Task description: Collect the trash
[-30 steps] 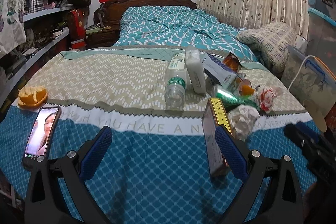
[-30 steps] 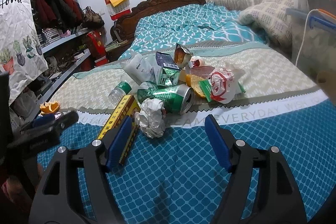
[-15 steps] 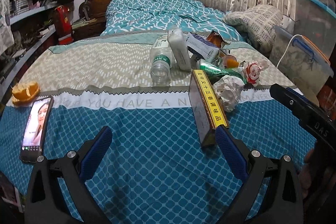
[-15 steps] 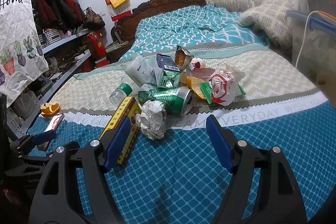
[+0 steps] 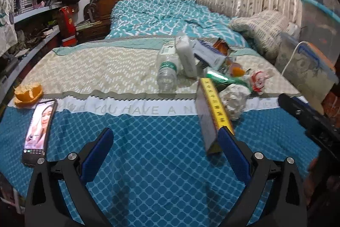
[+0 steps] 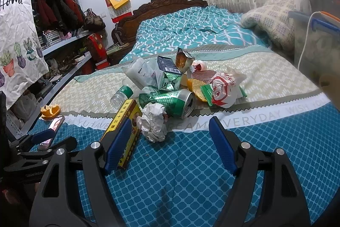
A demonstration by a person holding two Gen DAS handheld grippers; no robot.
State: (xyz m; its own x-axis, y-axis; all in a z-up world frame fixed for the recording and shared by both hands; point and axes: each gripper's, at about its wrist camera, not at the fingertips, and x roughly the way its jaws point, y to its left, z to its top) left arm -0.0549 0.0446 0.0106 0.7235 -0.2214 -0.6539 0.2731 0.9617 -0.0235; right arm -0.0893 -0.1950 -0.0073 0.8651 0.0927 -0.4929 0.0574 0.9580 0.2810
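Both grippers hover over the bedspread (image 5: 148, 154) with jaws spread and nothing between them. The left gripper (image 5: 163, 137) has its right pad overlapping the near end of the yellow-edged box (image 5: 214, 107), contact unclear. The right gripper (image 6: 170, 127) faces the trash heap: crumpled paper (image 6: 154, 122), green can (image 6: 176, 101), plastic bottle (image 6: 121, 95) half hidden behind the box. An orange peel (image 5: 27, 93) and phone (image 5: 39, 129) lie well apart, at the left.

We find the left gripper (image 5: 164, 149) with fingers (image 5: 95, 156) spread wide, nothing between them. The right gripper (image 6: 170, 138) likewise stands open and empty. Both angle downward, side by side.
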